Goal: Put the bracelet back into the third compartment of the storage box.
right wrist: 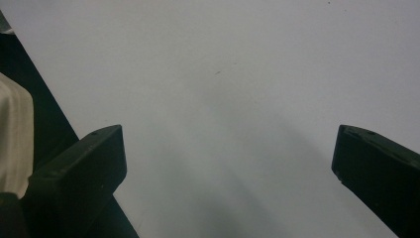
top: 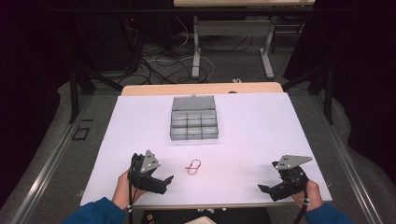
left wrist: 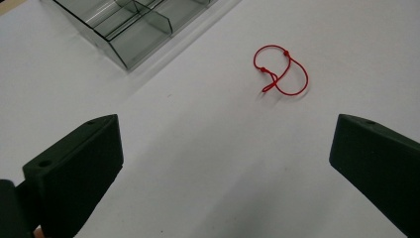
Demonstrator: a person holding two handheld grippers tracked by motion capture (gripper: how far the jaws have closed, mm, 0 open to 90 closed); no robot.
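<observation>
A thin red cord loop (top: 192,166) lies on the white table (top: 261,130), near its front edge and a little left of centre. In the left gripper view the red cord loop (left wrist: 263,70) is ahead and to the right of the jaws. My left gripper (top: 156,172) is open just left of the loop and holds nothing; its own view shows the left gripper (left wrist: 225,129) over bare table. My right gripper (top: 267,176) stands open near the front right corner. The right gripper (right wrist: 228,134) has nothing between its jaws.
A grey clear-plastic compartment box (top: 194,122) with its lid open sits at the table's middle, behind the loop; a corner of the box (left wrist: 133,29) appears at upper left. The table's front edge and a cream object (right wrist: 12,139) lie left of my right jaws.
</observation>
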